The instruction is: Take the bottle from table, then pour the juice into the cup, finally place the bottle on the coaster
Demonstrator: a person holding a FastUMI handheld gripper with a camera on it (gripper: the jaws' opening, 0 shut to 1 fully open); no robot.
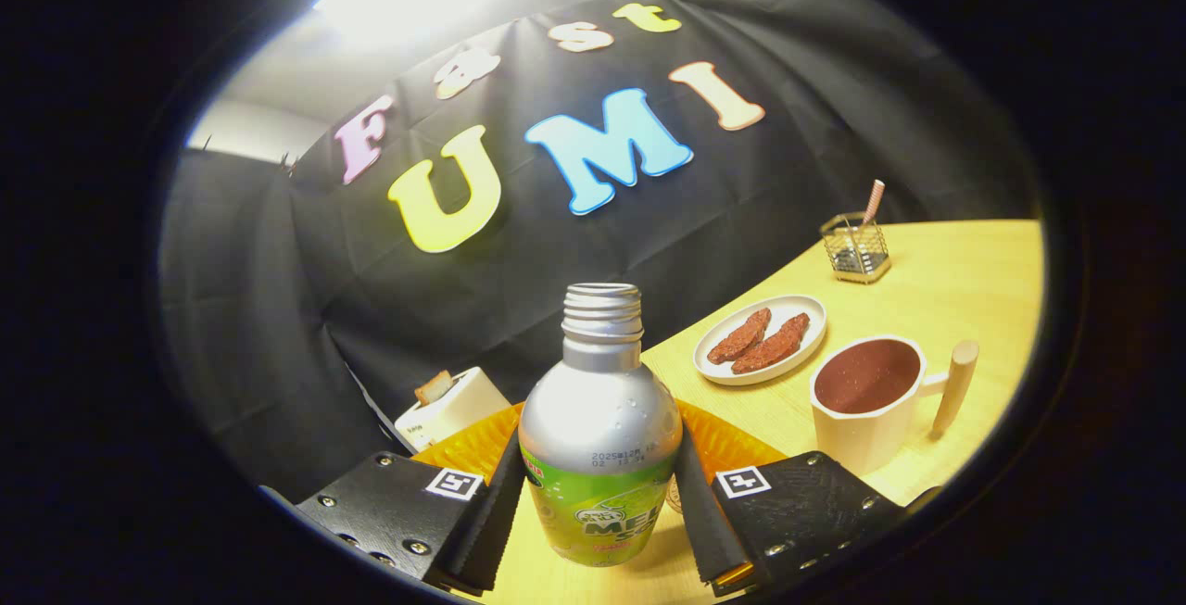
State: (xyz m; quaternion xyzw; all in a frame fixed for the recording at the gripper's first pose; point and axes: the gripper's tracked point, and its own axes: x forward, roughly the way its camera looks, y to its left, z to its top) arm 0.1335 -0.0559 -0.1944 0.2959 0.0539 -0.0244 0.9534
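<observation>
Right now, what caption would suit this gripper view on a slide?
Gripper fingers clamp an uncapped bottle, held tilted above an orange coaster, with a full cup beyond.

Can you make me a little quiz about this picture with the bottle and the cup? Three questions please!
1. True or false: the bottle has its cap on.
2. What lies on the white plate? A) two brown sausage-like pieces B) a spoon C) an apple
3. Fill in: the gripper holds the bottle between its two ____.

Key:
1. False. The threaded neck is open, with no cap.
2. A. The two sausage-like pieces lie side by side, beyond the cup, which is already full of dark liquid.
3. fingers. One finger presses on each side of the bottle, with the orange coaster just behind it.
</observation>
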